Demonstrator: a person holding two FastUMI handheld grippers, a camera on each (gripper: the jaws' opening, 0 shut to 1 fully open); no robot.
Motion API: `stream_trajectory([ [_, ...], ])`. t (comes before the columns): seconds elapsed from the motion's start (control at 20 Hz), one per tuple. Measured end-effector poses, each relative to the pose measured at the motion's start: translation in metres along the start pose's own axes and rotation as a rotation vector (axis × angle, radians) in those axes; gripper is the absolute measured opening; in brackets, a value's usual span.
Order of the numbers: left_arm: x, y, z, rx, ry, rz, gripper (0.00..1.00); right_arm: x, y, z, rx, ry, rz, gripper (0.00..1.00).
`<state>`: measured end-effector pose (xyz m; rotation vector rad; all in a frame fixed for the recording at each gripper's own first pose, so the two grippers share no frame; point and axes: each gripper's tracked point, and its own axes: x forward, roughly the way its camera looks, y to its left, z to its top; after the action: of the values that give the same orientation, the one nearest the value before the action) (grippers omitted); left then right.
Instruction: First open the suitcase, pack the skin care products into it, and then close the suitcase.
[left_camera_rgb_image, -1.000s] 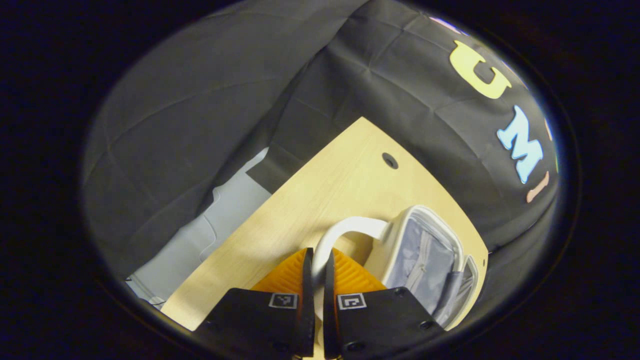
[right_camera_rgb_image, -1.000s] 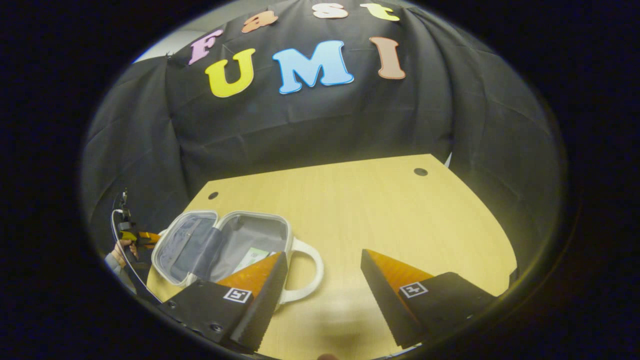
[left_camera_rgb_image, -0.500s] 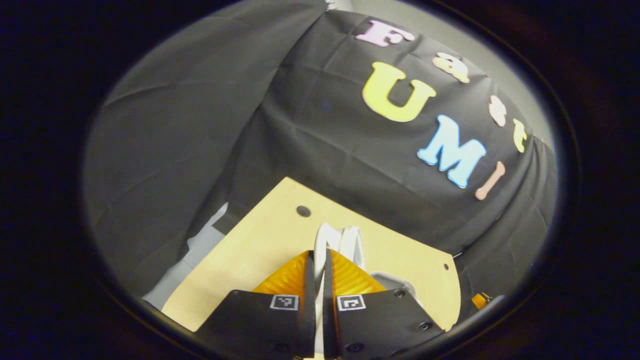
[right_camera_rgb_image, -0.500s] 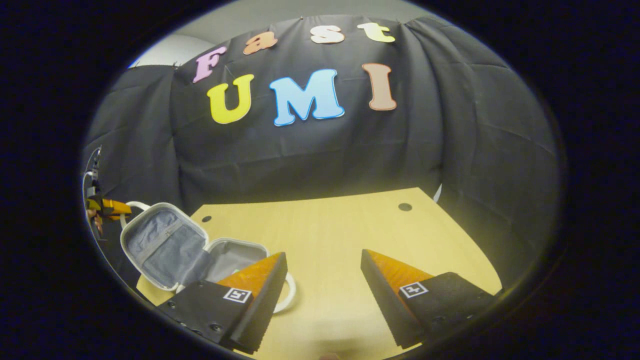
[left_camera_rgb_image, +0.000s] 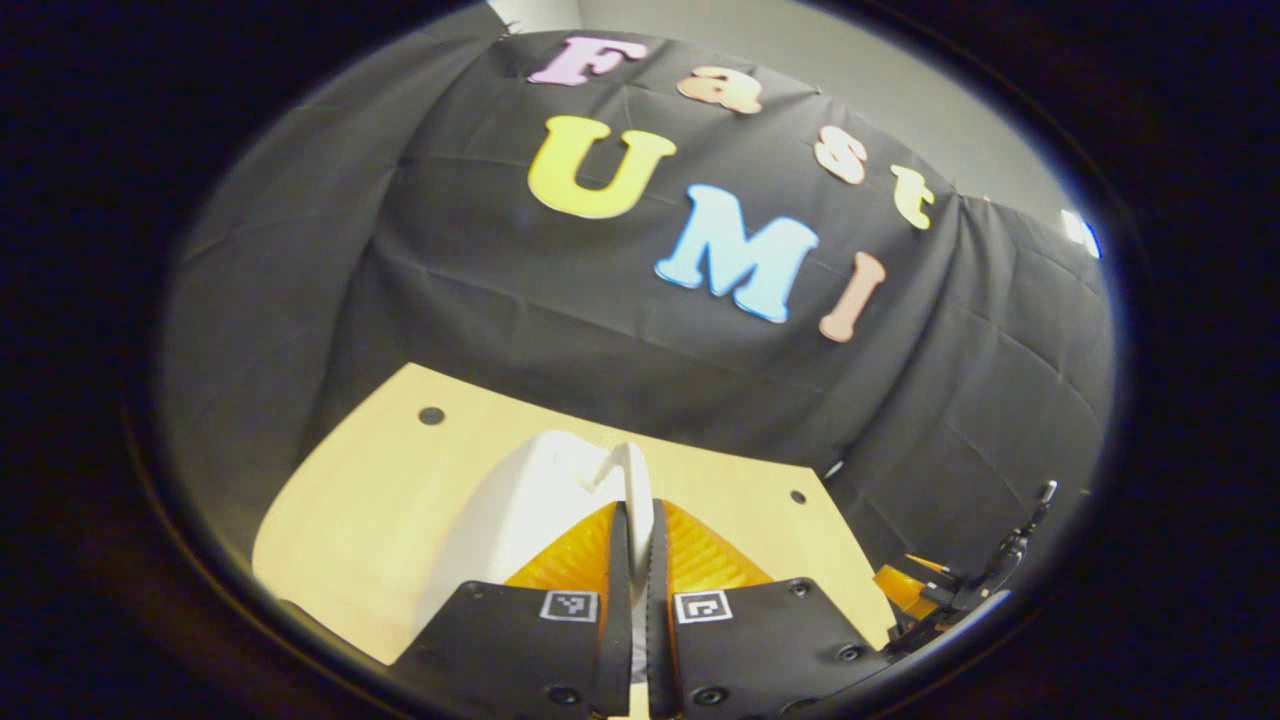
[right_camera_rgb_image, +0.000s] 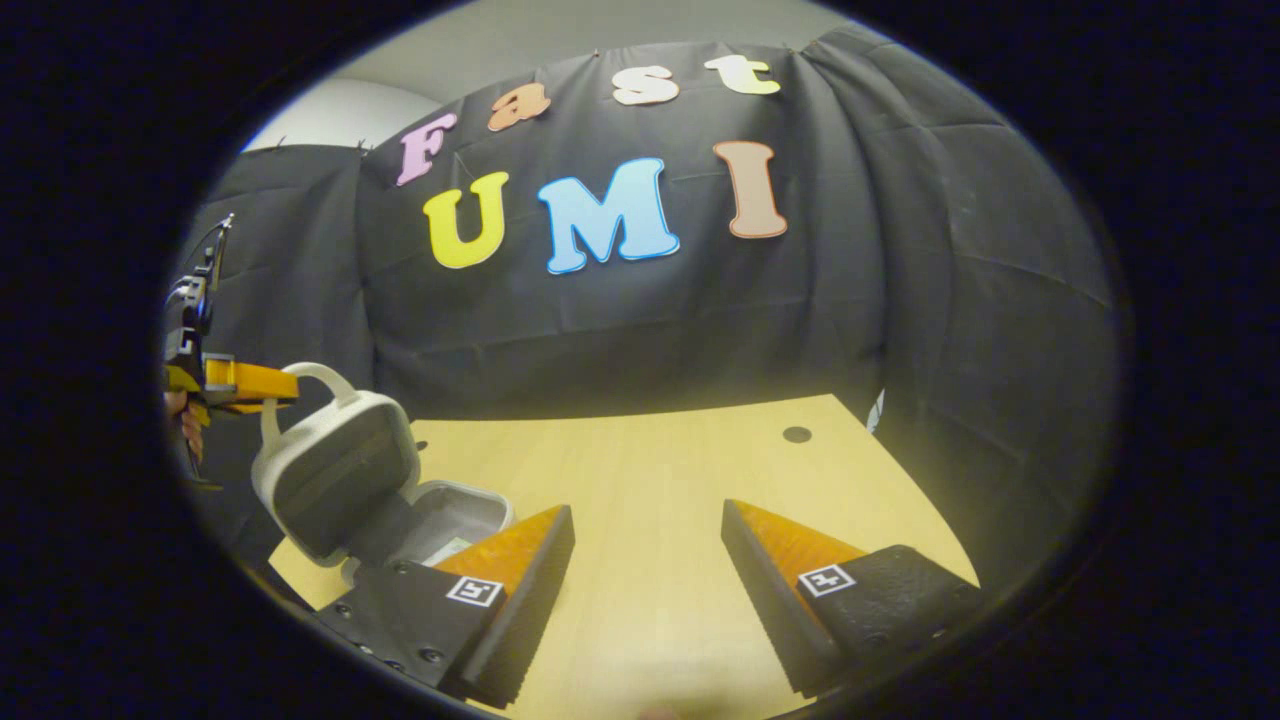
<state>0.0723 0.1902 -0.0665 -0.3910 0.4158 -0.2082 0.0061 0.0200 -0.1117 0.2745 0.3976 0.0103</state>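
A small white case stands half open at the table's left corner. Its lid (right_camera_rgb_image: 335, 468) is raised and tilted over the lower half (right_camera_rgb_image: 440, 520), whose grey lining and a pale packet inside partly show. My left gripper (left_camera_rgb_image: 637, 515) is shut on the lid's white handle (left_camera_rgb_image: 636, 490), and the lid's white outer shell (left_camera_rgb_image: 520, 510) lies just in front of it. From the right gripper view the left gripper (right_camera_rgb_image: 235, 385) holds that handle (right_camera_rgb_image: 310, 378) from the left. My right gripper (right_camera_rgb_image: 645, 540) hangs open over the bare table, to the right of the case.
The light wooden table (right_camera_rgb_image: 690, 480) has two small round holes near its far edge (right_camera_rgb_image: 797, 434) (left_camera_rgb_image: 431, 415). Black cloth walls close it in behind and on both sides. The other gripper (left_camera_rgb_image: 925, 590) shows at the lower right of the left gripper view.
The left gripper has swung the lid up and over by its handle, from lying flat open to tilted above the lower half. The right gripper has stayed open and lifted slightly.
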Motion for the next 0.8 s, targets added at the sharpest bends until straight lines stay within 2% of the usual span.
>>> stream_trajectory([
  [0.2, 0.047, -0.059, -0.082, 0.043, 0.080, -0.020, 0.14, -0.015, -0.022, -0.010, -0.012, 0.001, 0.026, 0.91],
  [0.45, 0.105, -0.084, -0.177, 0.153, 0.173, 0.054, 0.14, -0.028, -0.051, -0.021, -0.046, 0.027, 0.042, 0.91],
  [0.6, 0.126, -0.086, -0.211, 0.207, 0.229, 0.082, 0.14, -0.034, -0.061, -0.021, -0.032, 0.021, 0.027, 0.91],
  [0.75, 0.140, -0.084, -0.229, 0.195, 0.262, 0.074, 0.14, -0.034, -0.069, -0.021, -0.023, 0.022, -0.004, 0.91],
  [0.8, 0.144, -0.084, -0.234, 0.188, 0.269, 0.069, 0.19, -0.036, -0.069, -0.020, -0.018, 0.023, -0.009, 0.91],
])
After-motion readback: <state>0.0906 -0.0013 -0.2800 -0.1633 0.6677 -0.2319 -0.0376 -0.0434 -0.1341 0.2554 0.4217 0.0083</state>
